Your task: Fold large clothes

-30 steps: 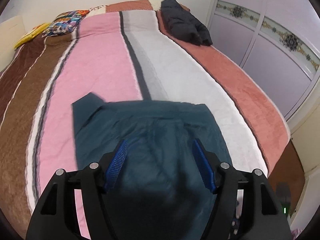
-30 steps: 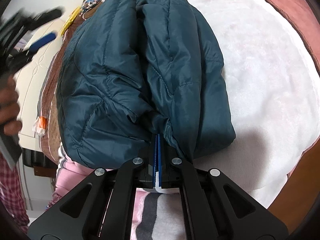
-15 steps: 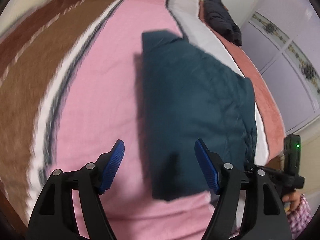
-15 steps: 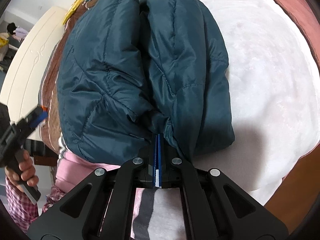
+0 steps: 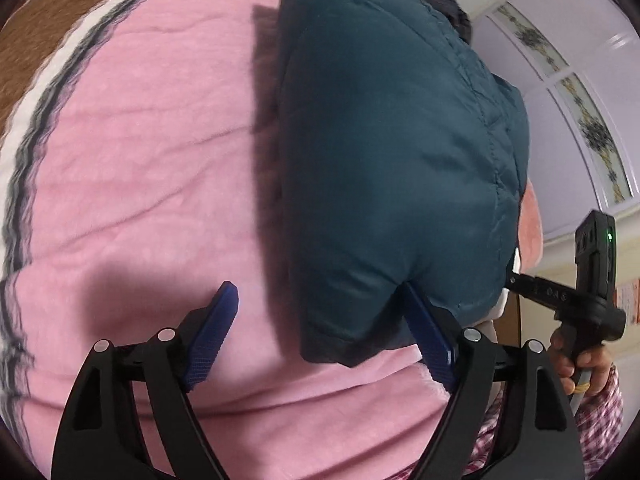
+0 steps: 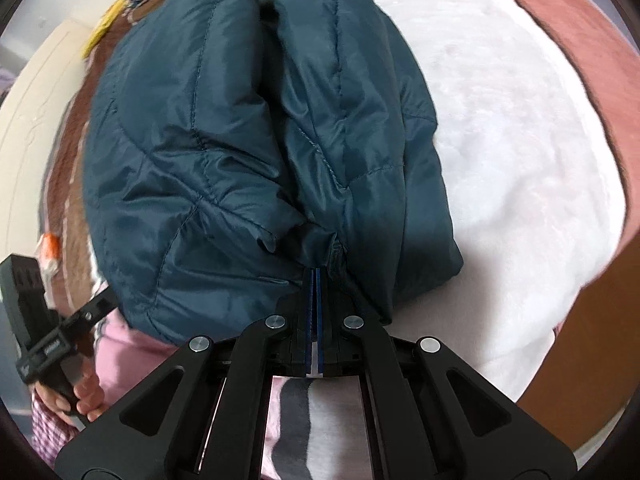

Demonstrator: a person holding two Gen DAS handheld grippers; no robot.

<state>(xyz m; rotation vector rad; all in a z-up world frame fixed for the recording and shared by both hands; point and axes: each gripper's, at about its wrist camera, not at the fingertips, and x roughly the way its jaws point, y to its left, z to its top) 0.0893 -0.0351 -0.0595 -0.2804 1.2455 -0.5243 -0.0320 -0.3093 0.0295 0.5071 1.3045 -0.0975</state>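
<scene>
A: Jacket (image 5: 392, 152) position?
B: Folded, on striped bed blanket (image 5: 132, 152). Right tongs (image 6: 315, 276) clenched on its near edge.
A: Left tongs (image 5: 320, 320)?
B: Released, spread at the jacket's corner.

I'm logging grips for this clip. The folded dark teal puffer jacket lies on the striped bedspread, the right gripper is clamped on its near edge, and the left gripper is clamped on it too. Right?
Not quite. The left gripper is open, its jaws spread at the folded dark teal puffer jacket's corner, as the left wrist view shows. The right gripper is clamped on the near edge, on the striped bedspread.
</scene>
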